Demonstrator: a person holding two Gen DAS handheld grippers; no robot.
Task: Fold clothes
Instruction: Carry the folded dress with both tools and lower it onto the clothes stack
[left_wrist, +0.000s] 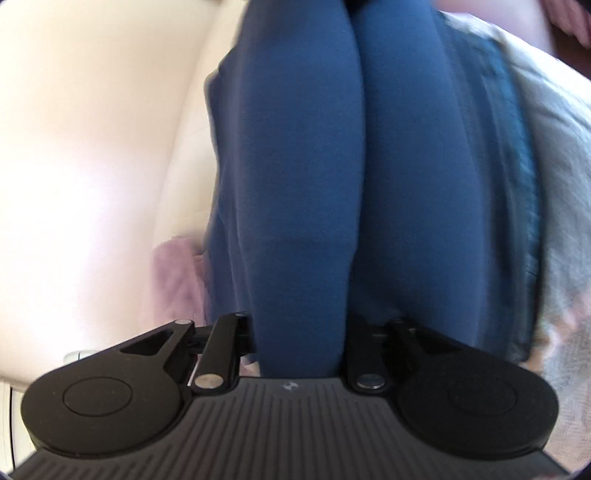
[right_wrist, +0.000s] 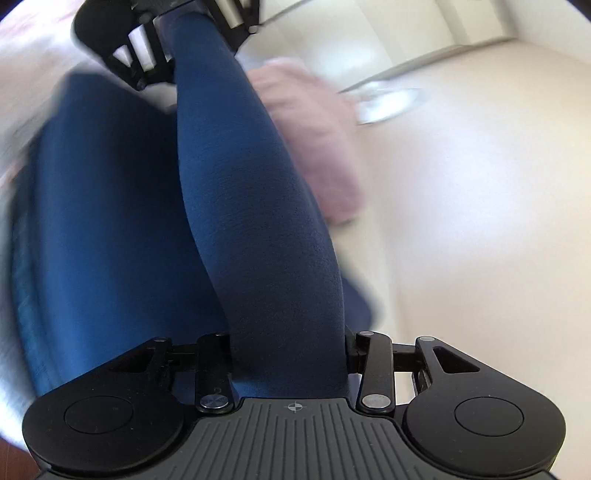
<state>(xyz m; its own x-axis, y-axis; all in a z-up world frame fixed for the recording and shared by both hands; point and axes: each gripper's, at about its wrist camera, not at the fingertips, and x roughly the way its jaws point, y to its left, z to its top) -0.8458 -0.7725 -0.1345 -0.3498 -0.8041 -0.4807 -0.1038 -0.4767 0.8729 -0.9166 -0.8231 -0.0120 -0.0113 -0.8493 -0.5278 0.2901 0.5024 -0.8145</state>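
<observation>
Fold mid-way. Blue garment (left_wrist: 303, 177) bunched in both claws: left claw (left_wrist: 301, 332) and right claw (right_wrist: 290, 354) each clamp a fold, lifted over pale counter (right_wrist: 480, 221). Laying flat remains.

No words, numbers or brand names to read in either wrist view; the only sign is a small crosshair mark printed on the ribbed grey housing of the left gripper (left_wrist: 301, 347) and the same mark on the right gripper (right_wrist: 290, 369) housing
</observation>
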